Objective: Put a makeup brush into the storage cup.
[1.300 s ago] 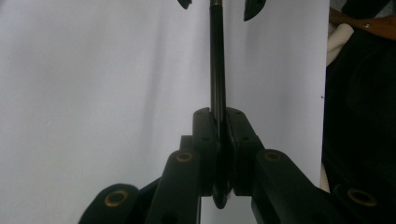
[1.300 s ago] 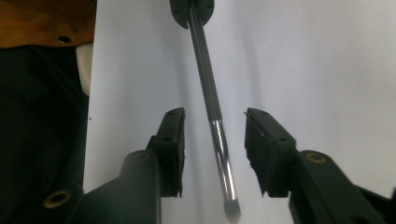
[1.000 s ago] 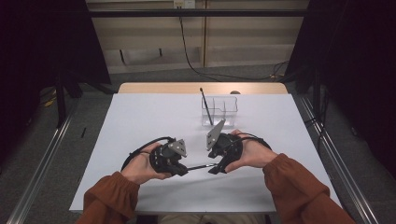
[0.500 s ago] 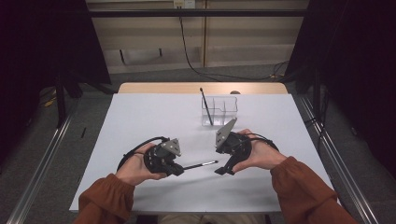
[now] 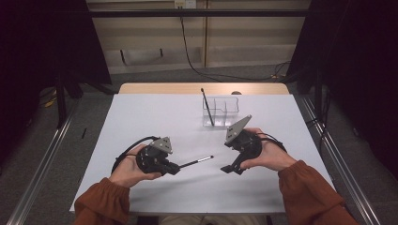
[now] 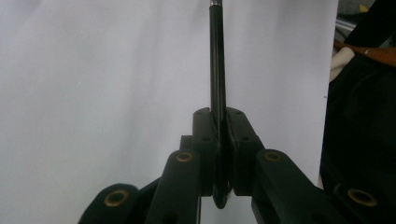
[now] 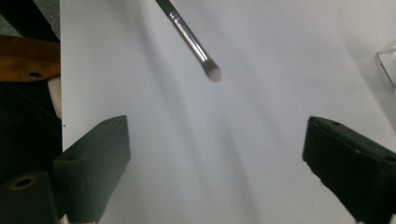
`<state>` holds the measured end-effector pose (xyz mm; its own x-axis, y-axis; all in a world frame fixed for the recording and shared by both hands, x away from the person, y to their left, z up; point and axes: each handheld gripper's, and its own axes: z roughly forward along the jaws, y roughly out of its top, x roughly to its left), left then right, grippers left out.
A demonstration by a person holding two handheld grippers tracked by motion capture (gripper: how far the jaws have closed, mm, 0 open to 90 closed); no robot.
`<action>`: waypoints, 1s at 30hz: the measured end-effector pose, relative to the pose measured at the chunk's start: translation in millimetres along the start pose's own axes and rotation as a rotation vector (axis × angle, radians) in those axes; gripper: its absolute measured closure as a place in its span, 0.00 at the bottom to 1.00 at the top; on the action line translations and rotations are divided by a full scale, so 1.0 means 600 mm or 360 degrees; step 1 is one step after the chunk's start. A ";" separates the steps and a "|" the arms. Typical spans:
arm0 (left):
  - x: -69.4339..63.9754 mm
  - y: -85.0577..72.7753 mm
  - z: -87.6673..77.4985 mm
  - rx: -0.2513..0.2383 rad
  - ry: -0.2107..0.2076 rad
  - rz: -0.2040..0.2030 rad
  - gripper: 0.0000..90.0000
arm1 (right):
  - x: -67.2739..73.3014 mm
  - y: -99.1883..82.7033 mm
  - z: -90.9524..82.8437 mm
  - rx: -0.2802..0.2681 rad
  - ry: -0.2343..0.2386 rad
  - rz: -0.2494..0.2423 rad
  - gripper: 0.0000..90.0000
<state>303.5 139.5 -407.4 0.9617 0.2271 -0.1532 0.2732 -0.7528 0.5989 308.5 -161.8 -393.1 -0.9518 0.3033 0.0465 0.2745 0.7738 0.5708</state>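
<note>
Makeup brush clamped in the left gripper, clear organizer behind.

The clear organizer (image 5: pixel 220 111) held one dark brush (image 5: pixel 206 106) leaning upright in its left compartment. The left gripper (image 5: pixel 174 168) was clenched on the makeup brush (image 5: pixel 196 162), its long axis pointing toward the right gripper (image 5: pixel 231 168), whose jaws had just been opening with nothing between them. Its handle end was hidden between the pads.

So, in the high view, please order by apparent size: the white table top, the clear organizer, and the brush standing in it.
1. White table top, by far the largest.
2. Clear organizer.
3. Standing brush: taller than the organizer, but far thinner.
</note>
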 end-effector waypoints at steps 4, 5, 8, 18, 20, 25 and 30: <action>0.002 -0.004 -0.005 -0.0063 -0.0010 -0.0039 0.93 | -0.001 -0.011 0.000 -0.0012 0.0008 0.0017 0.05; 0.003 -0.005 -0.006 -0.0075 -0.0001 -0.0041 0.93 | -0.001 -0.014 -0.001 -0.0029 0.0023 0.0026 0.05; 0.003 -0.009 -0.007 -0.0116 -0.0006 -0.0060 0.93 | 0.000 -0.021 -0.003 -0.0064 0.0031 0.0050 0.06; 0.003 -0.029 -0.017 -0.0261 0.0023 -0.0113 0.93 | -0.005 -0.051 -0.025 -0.0162 -0.0047 0.0153 0.05; 0.002 -0.031 -0.019 -0.0285 0.0027 -0.0109 0.93 | -0.004 -0.054 -0.025 -0.0183 -0.0055 0.0161 0.06; 0.001 -0.037 -0.020 -0.0340 0.0035 -0.0116 0.93 | 0.002 -0.060 -0.027 -0.0278 -0.0069 0.0177 0.05; 0.001 -0.043 -0.020 -0.0403 0.0045 -0.0129 0.93 | 0.009 -0.063 -0.023 -0.0348 -0.0043 0.0185 0.04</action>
<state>296.9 166.5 -413.3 0.9351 0.3001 -0.1885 0.3317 -0.5540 0.7636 291.0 -197.0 -403.2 -0.9108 0.4000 0.1022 0.3429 0.5950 0.7269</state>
